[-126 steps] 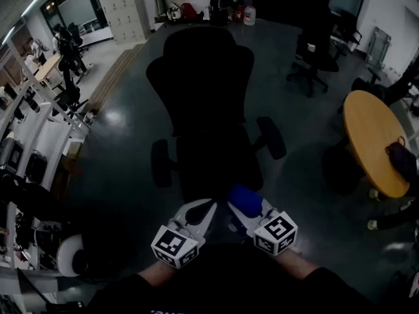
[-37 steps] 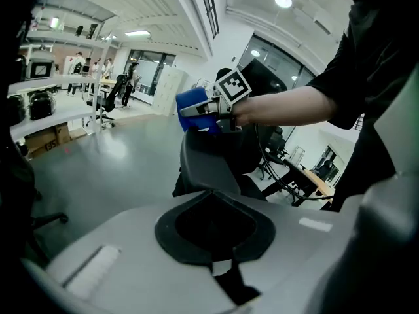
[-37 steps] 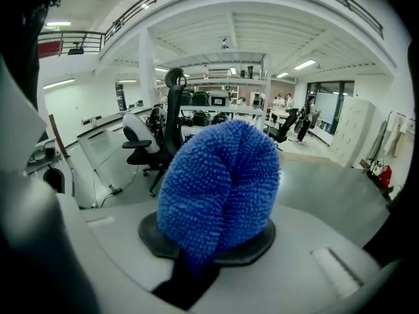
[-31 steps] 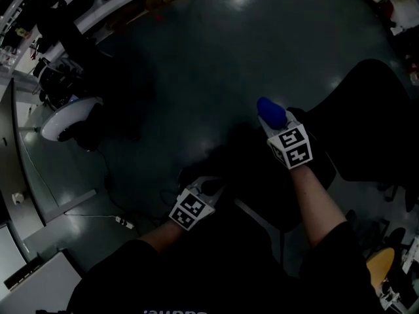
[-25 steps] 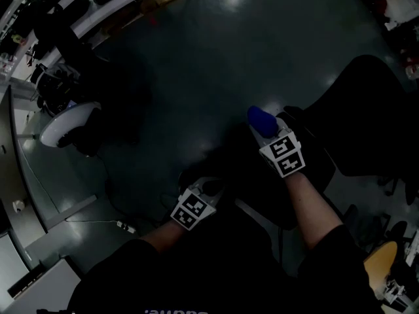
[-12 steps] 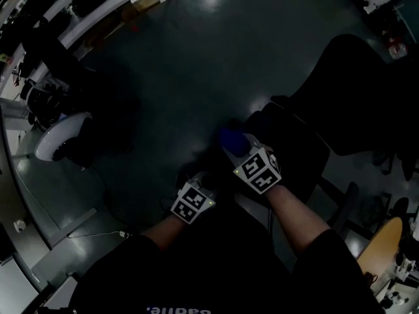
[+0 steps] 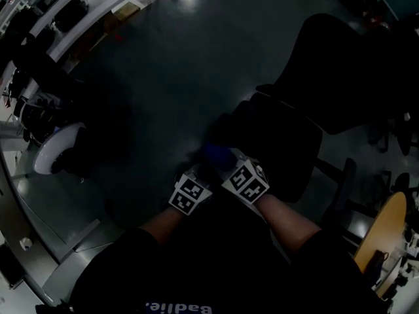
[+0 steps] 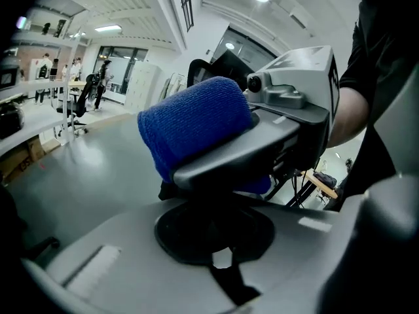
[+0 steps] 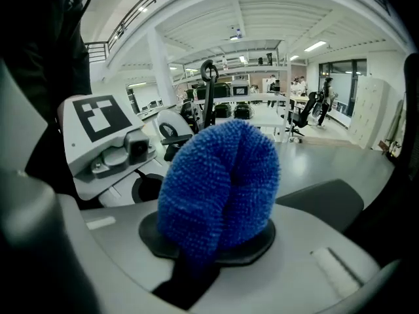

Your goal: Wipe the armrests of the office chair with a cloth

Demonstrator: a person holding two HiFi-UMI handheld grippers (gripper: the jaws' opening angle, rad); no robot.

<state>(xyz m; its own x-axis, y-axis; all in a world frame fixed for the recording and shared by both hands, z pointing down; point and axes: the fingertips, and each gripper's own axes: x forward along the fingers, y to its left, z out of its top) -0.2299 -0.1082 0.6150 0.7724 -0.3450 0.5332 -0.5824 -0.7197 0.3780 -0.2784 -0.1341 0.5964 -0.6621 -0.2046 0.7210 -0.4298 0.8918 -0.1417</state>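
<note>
The black office chair stands at the right of the head view, its seat just beyond my hands. My right gripper is shut on a rolled blue cloth, low at the seat's near left corner. From the right gripper view the cloth bulges out of the jaws, with a dark armrest pad to its right. My left gripper hangs close beside it, shut with nothing in it. The left gripper view has the cloth and right gripper directly ahead.
A white round object sits on the dark floor at the left. Desks and shelving line the upper left. A round wooden table stands at the lower right, past a chair leg.
My right gripper and the cloth came down and left, toward my body, ending beside the left gripper. The head view swung, so the chair now shows more fully at the right.
</note>
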